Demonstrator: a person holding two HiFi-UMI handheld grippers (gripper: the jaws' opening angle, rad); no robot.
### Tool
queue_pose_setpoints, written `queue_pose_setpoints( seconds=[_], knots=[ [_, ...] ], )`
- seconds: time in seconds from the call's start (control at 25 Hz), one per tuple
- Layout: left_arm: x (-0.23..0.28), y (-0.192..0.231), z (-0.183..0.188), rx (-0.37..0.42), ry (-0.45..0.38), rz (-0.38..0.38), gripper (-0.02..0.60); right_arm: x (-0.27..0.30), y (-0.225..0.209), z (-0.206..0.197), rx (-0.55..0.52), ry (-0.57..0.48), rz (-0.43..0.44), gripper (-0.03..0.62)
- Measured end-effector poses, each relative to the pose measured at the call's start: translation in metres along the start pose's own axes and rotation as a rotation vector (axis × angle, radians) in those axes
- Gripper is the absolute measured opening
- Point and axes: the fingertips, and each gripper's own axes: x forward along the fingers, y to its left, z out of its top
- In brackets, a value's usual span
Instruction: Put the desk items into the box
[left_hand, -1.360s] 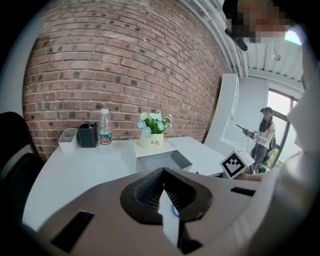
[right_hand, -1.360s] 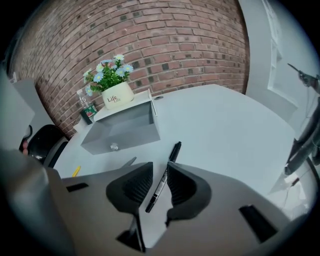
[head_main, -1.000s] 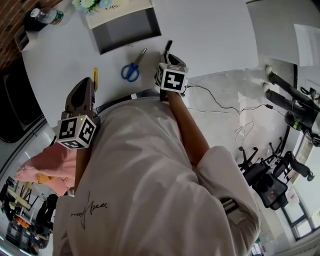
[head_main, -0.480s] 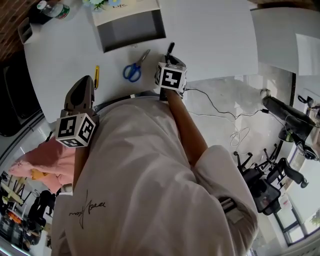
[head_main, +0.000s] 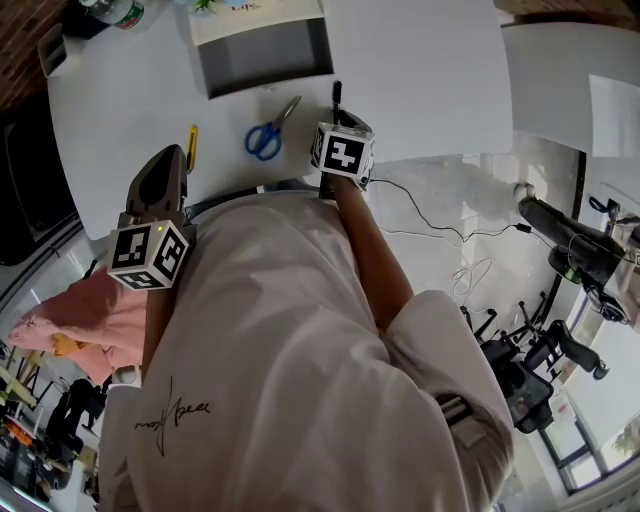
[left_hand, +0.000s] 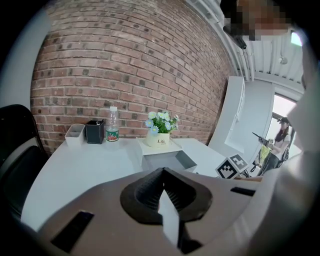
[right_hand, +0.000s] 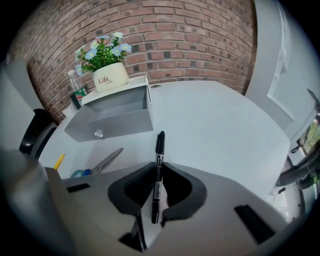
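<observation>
The head view alone shows the person's arms. The right arm is stretched out, and its right gripper (head_main: 337, 112) tilts steeply down at the near edge of the white table (head_main: 420, 80). The left arm is bent back, so the left gripper (head_main: 163, 180) hovers above the table's near left edge, pointing less steeply. That view also shows script on the shirt, which cannot be read.

The right gripper view settles the grip. Its jaws have just been closing, and the pads now press on a black pen (right_hand: 160, 145) lying on the table. The pen's far end points away, just right of the open grey box (right_hand: 115, 117). White print runs along its barrel, too small to read. Blue-handled scissors (right_hand: 97, 165) and a yellow tool (right_hand: 59, 161) lie to the left, near the box's front.

The left gripper view shows its jaws closed together with nothing between them. Only this view shows a black cup (left_hand: 94, 131) and a white tray (left_hand: 75, 134) at the far left by the brick wall (left_hand: 130, 65), beside a bottle (left_hand: 113, 125).

The flower pot (left_hand: 159, 140) behind the box reads "Life".
</observation>
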Motion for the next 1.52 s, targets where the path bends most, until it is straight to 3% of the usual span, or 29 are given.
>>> queue_pose_setpoints(
  seconds=[1.52],
  knots=[
    [-0.003, -0.011, -0.004, 0.011, -0.022, -0.041, 0.006, -0.025, -0.006, 0.010, 0.048, -0.098, 0.064, 0.061]
  ],
)
